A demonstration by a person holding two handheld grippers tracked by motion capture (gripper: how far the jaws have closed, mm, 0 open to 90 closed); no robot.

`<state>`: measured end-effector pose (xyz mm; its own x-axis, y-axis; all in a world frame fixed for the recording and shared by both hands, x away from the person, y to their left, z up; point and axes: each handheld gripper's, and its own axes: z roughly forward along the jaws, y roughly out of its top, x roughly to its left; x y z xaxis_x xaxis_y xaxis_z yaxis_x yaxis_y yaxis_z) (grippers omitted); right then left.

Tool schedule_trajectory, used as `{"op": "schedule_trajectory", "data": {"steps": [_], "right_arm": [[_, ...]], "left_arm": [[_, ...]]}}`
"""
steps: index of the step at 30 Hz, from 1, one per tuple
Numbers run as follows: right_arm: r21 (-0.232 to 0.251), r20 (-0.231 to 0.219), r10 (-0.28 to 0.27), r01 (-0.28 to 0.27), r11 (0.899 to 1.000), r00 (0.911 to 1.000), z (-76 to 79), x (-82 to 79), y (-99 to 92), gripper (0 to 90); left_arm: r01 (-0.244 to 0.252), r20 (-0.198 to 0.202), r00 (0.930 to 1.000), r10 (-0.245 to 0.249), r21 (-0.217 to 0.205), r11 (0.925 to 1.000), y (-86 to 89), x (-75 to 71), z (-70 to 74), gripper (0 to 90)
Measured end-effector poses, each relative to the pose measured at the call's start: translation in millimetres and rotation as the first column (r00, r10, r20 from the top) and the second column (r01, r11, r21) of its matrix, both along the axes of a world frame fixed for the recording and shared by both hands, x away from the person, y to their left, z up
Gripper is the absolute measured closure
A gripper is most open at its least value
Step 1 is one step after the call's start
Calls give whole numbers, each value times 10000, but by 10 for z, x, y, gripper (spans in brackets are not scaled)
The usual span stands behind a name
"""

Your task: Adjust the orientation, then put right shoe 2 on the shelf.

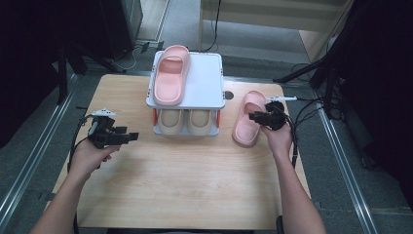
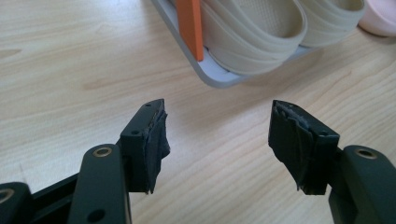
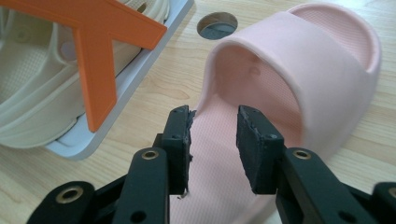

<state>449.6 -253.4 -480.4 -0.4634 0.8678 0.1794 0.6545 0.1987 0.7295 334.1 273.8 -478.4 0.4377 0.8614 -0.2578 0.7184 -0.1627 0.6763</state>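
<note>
A pink slipper lies on the wooden table to the right of a white two-level rack. My right gripper hovers over that slipper's inner edge. In the right gripper view its jaws stand partly open over the pink slipper's footbed, and the pads do not press on it. A second pink slipper rests on the rack's top shelf. Two beige slippers sit on the lower level. My left gripper is left of the rack, open and empty.
Orange struts hold the rack's shelves apart at the corners. A round hole in the table lies between the rack and the loose slipper. Cables trail off the table's right edge. Bare wood spreads in front of the rack.
</note>
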Motion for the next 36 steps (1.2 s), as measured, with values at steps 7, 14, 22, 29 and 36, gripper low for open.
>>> {"op": "schedule_trajectory", "data": {"steps": [7,14,22,29,36], "right_arm": [[4,222,-274,274,9996,9994,19,-138,-134,624],[65,59,-620,620,9981,9981,-48,-188,-304,622],[-41,-96,-955,954,9954,9954,-158,-147,-392,582],[85,-192,-1318,1320,9912,9911,-225,-60,-413,520],[157,-384,-1674,1681,9856,9851,-268,47,-383,461]], "left_arm": [[73,83,9999,-72,-81,9999,-37,128,-2,382],[130,133,9998,-129,-82,9999,-69,181,-23,392],[178,273,9995,-176,-99,9998,-94,175,-10,392],[255,192,9995,-255,7,9997,-88,113,-29,390],[234,262,9994,-236,64,9997,-70,28,-44,389]]}}
